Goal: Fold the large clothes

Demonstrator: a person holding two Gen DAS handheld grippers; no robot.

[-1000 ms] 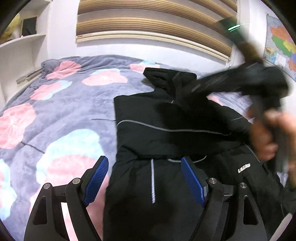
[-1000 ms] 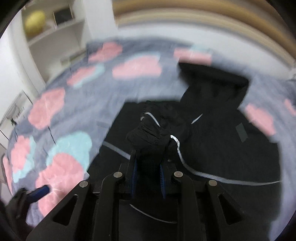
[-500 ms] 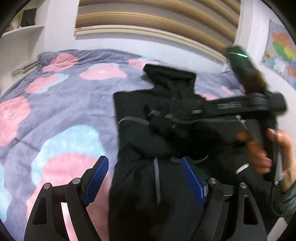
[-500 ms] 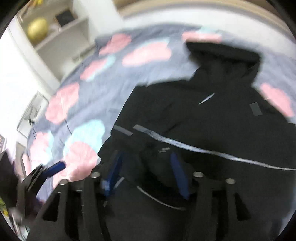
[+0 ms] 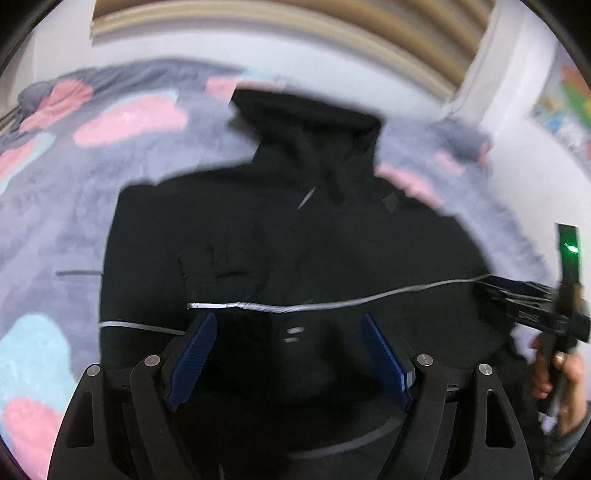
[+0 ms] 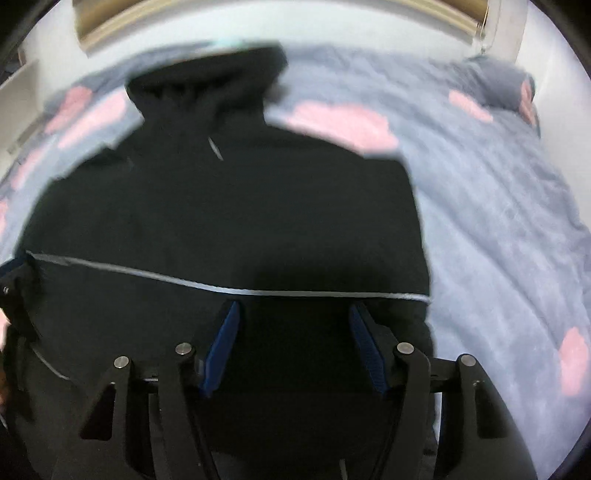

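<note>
A large black hooded jacket (image 5: 280, 236) with a thin grey reflective stripe lies flat on the bed, hood at the far end. It also fills the right wrist view (image 6: 229, 214). My left gripper (image 5: 290, 354) is open and empty, low over the jacket's near part. My right gripper (image 6: 293, 343) is open and empty too, over the jacket's right half. The right gripper shows in the left wrist view (image 5: 532, 306) at the jacket's right edge, held by a hand.
The bed has a grey blanket (image 6: 498, 206) with pink and pale blue blotches (image 5: 33, 362). A wall with wooden slats (image 5: 295, 33) stands behind the bed. A colourful map (image 5: 565, 110) hangs on the right wall.
The right gripper opened and let go of the sleeve it held, then moved right to the jacket's right side. The sleeve now lies folded on the body. Both cameras moved closer.
</note>
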